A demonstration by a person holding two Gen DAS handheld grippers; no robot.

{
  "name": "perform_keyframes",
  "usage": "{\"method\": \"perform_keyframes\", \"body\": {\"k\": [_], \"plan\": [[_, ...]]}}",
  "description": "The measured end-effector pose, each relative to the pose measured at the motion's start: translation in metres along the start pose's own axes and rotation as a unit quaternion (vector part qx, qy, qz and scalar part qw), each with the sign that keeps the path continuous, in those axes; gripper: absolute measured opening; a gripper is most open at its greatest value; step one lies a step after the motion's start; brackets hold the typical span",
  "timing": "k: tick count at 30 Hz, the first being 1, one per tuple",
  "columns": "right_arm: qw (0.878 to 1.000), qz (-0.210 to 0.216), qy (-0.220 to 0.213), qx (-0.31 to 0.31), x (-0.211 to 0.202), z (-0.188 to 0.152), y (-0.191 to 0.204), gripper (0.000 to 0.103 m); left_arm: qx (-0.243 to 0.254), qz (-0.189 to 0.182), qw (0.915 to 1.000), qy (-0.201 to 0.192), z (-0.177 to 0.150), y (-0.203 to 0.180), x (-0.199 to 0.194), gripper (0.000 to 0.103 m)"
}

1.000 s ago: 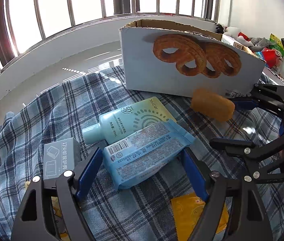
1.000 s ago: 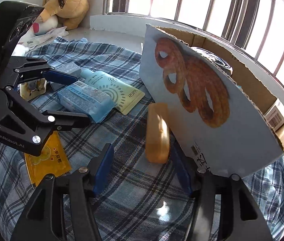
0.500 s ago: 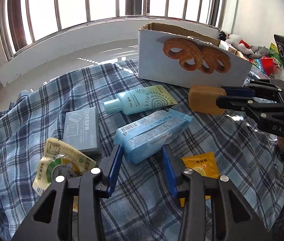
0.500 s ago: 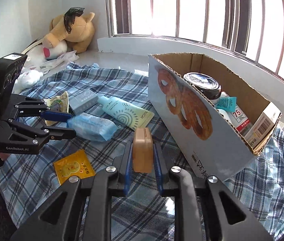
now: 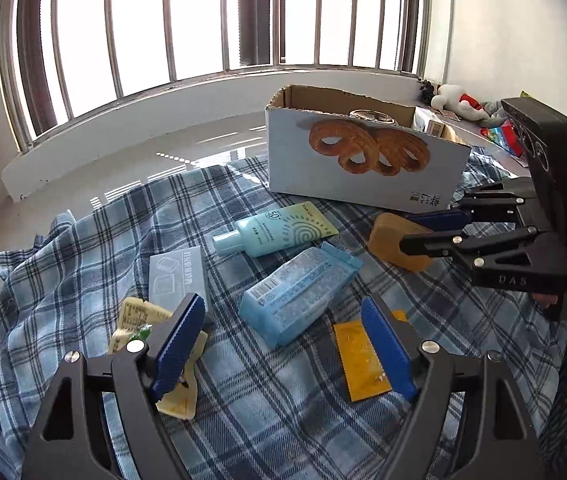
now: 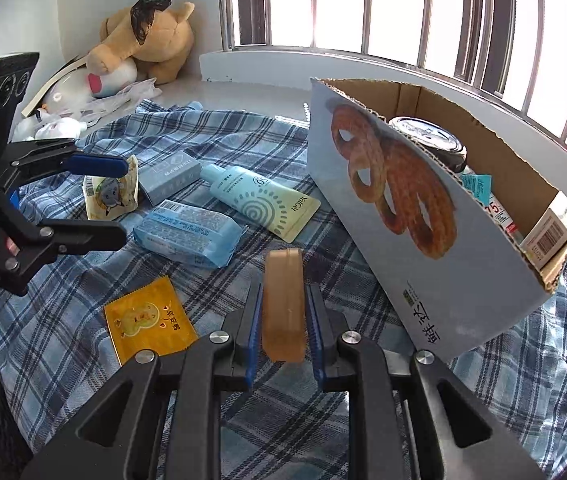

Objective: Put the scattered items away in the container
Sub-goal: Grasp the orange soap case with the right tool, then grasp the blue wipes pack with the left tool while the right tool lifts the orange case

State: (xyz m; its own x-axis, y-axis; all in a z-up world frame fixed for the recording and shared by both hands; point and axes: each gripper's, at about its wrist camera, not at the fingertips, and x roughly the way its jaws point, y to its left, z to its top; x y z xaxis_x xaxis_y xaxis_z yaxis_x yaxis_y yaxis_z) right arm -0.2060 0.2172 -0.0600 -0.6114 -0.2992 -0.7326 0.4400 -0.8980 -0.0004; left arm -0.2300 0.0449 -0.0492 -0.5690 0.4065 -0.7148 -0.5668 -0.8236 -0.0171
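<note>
My right gripper (image 6: 283, 308) is shut on a tan oblong block (image 6: 284, 304), held above the cloth just left of the cardboard box (image 6: 423, 216); the block also shows in the left wrist view (image 5: 397, 240). My left gripper (image 5: 279, 332) is open and empty, above a blue tissue pack (image 5: 295, 288). A sunscreen tube (image 5: 279, 230), a grey-blue small box (image 5: 177, 276), a yellow sachet (image 5: 363, 360) and a pale snack packet (image 5: 139, 320) lie on the plaid cloth. The box (image 5: 363, 160) holds a can (image 6: 429, 140) and small cartons.
A blue plaid cloth (image 6: 83, 288) covers the surface by a barred window. A plush toy (image 6: 147, 40) and white bags sit at the far left corner. Small toys (image 5: 459, 104) lie beyond the box on the sill.
My left gripper has opened wide and pulled back and up from the tissue pack. My right gripper has lifted the tan block a little and stays shut on it.
</note>
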Motion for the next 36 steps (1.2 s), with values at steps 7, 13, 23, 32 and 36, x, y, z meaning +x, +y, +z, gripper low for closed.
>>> {"method": "perform_keyframes", "body": {"k": [7,13,23,32,36], "plan": [[1.0,-0.004,0.018,-0.007,0.012,-0.004,0.002,0.022,0.048,0.008,0.9975,0.051,0.011,-0.006,0.044,0.083],[1.0,-0.011,0.015,-0.015,0.014,-0.005,0.005,0.022,0.06,-0.002,0.9961,0.065,0.015,-0.018,0.059,0.083],[1.0,-0.004,-0.029,-0.001,-0.01,0.003,0.003,0.018,0.032,0.029,0.9943,0.097,0.009,-0.025,0.044,0.055],[0.99,0.004,-0.125,0.066,-0.057,0.018,-0.02,0.018,0.028,0.032,0.9981,0.044,0.045,-0.038,0.0,0.053],[0.979,-0.023,-0.176,0.102,-0.079,0.026,-0.035,0.018,0.0,0.025,0.9996,0.01,0.075,-0.038,-0.004,0.053]]}}
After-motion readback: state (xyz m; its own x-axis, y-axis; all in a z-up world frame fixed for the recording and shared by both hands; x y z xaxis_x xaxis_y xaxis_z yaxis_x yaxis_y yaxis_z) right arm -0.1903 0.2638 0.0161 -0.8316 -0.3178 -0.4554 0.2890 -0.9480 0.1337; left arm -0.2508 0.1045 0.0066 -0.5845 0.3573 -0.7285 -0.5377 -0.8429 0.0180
